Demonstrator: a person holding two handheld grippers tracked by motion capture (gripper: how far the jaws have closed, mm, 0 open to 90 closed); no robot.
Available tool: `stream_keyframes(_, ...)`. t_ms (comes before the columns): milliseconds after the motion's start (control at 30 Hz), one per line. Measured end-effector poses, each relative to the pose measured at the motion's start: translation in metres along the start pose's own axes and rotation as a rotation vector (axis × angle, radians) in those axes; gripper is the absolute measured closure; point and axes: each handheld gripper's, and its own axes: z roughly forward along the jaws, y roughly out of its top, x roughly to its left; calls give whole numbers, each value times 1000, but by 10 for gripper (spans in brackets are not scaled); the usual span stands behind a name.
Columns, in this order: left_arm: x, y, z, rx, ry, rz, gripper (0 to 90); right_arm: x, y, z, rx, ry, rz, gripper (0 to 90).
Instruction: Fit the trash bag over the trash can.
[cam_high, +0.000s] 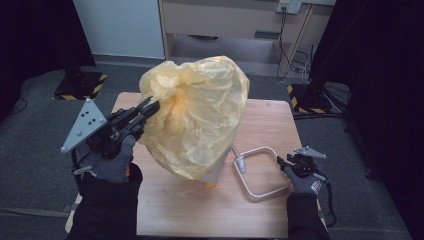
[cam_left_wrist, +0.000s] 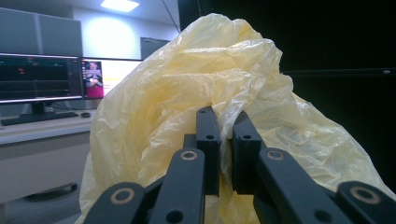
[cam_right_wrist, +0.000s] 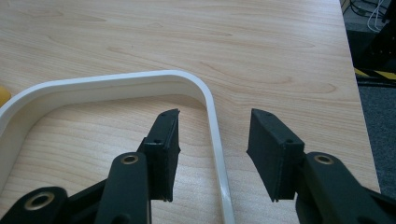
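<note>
Yellow bag (cam_high: 200, 115), puffed up and crumpled, held off the desk (cam_high: 200, 215) over its middle, nearer the far edge than the near one. Pinched at its left flank by the left gripper (cam_high: 152, 106); in the left gripper view the jaws press together on a fold of the film (cam_left_wrist: 225, 135), with the rest of the sheet (cam_left_wrist: 187, 93) ballooning beyond them. Drapes down over a white container (cam_high: 217, 172), with a small orange part (cam_high: 211, 185) peeking out at the bottom toward the near edge.

Looks like the step of drawing the bag up and sideways, either off the container or around it; cannot tell which. Cannot tell either whether anything lies inside bag or container, since the film hides both.

Right gripper (cam_high: 281, 162), by the desk's right edge, spread about halfway. Straddles the rail of a white loop handle (cam_right_wrist: 140, 77) that lies flat on the wood, one jaw on each side (cam_right_wrist: 214, 135), neither pad touching it.

Next move likely calls for closing on that rail to steady the container, then pulling the film gently and evenly, as thin plastic may tear or slip from the pinch.
</note>
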Motion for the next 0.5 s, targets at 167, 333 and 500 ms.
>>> stream_keyframes(167, -11, -4, 19, 16, -37, -5, 838, -1, 0, 0, -4, -1, 0, 532)
stream_keyframes(333, -20, -7, 37, 45, -77, -8, 841, -1, 1, -2, -15, 0, 12, 534)
stream_keyframes(500, -26, -4, 51, 66, -98, 7, 847, -2, 1, -2, -25, 1, 8, 536)
